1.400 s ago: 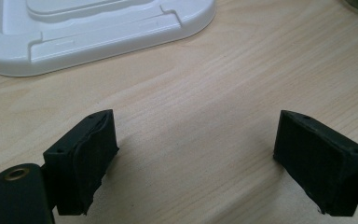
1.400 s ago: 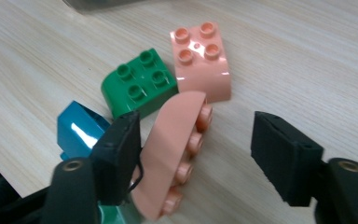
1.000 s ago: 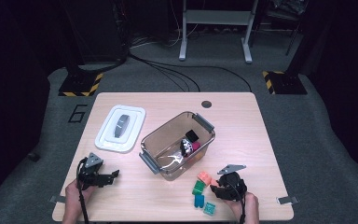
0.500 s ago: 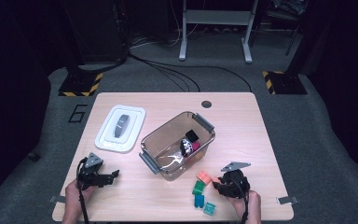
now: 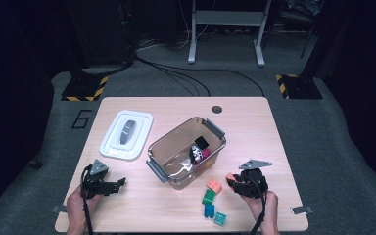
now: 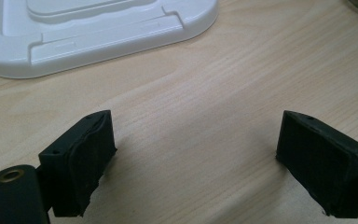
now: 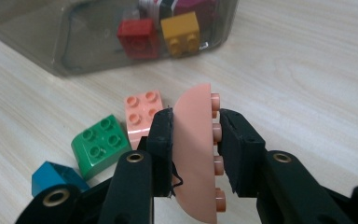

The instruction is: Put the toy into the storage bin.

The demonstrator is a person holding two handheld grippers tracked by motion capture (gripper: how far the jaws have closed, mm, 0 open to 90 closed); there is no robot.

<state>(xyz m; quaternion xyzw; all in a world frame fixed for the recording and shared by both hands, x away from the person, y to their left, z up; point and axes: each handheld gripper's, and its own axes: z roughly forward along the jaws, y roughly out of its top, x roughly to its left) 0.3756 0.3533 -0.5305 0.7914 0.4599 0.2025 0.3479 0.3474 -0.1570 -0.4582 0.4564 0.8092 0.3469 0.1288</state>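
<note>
Gripping one salmon-pink curved brick [image 7: 193, 154] on edge, the right tool [image 5: 247, 184] holds it just above the counter [image 5: 254, 132], long axis running along the jaws, studs facing one jaw. Four loose bricks lie close by: one salmon [image 7: 142, 114], one green [image 7: 100, 145], one blue [image 7: 56, 178], and one teal [image 5: 220, 219]; the clear bin [image 5: 186, 152] holds a red, a yellow and perhaps several more. The left tool [image 6: 193, 163] rests wide open and empty near one white lid [image 6: 98, 28] on the pale wooden counter, grey carpet and dark stands beyond.
</note>
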